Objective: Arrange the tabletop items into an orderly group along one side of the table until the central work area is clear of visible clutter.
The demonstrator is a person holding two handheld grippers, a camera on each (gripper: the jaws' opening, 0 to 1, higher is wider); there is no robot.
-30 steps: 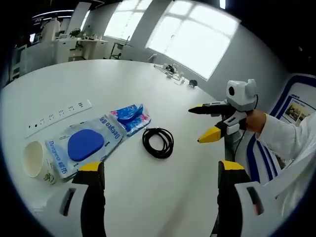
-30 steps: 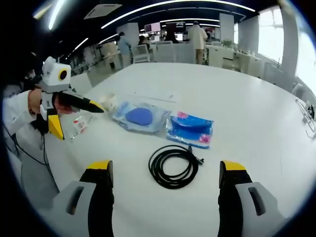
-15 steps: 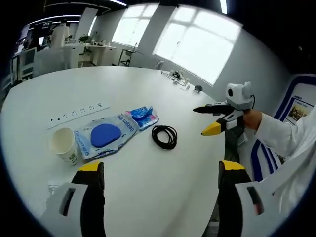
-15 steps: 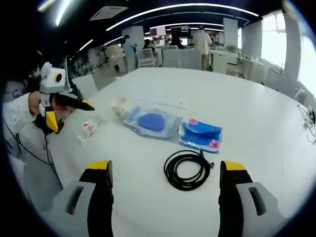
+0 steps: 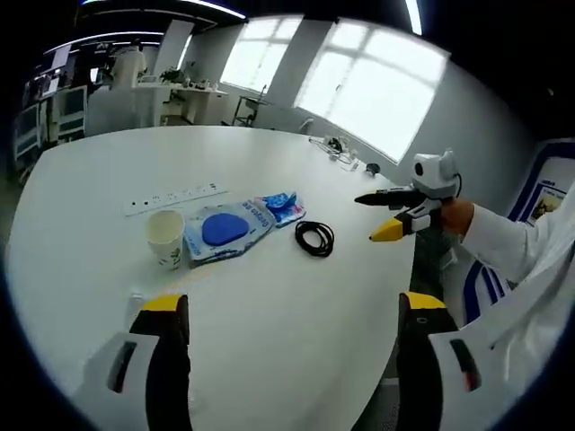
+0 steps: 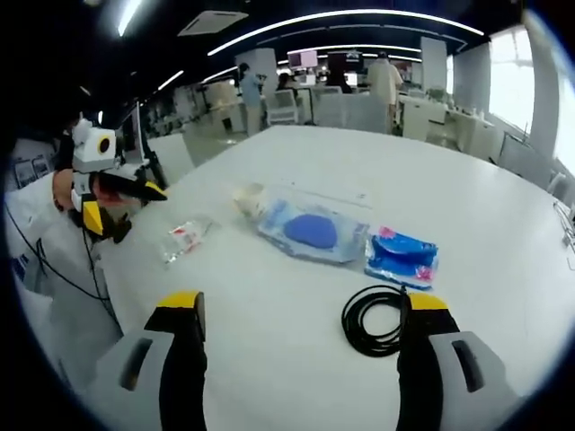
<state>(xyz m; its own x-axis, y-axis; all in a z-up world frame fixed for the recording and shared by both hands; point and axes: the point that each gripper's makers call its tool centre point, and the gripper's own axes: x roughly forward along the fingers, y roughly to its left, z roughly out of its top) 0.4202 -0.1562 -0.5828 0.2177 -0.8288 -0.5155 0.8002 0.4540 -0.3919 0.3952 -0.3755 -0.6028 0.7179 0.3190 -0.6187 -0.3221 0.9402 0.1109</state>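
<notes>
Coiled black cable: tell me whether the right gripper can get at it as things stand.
Probably yes. The coiled black cable lies flat on the white table, just ahead of the open right gripper, with nothing between them.

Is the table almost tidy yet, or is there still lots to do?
Nothing looks tidied yet. The paper cup, the packet with the blue disc, the blue wrapper and the coiled black cable sit out on the white table, and a small clear packet lies apart. Both tongs, left and right, are open and hold nothing. All the arranging is left.
</notes>
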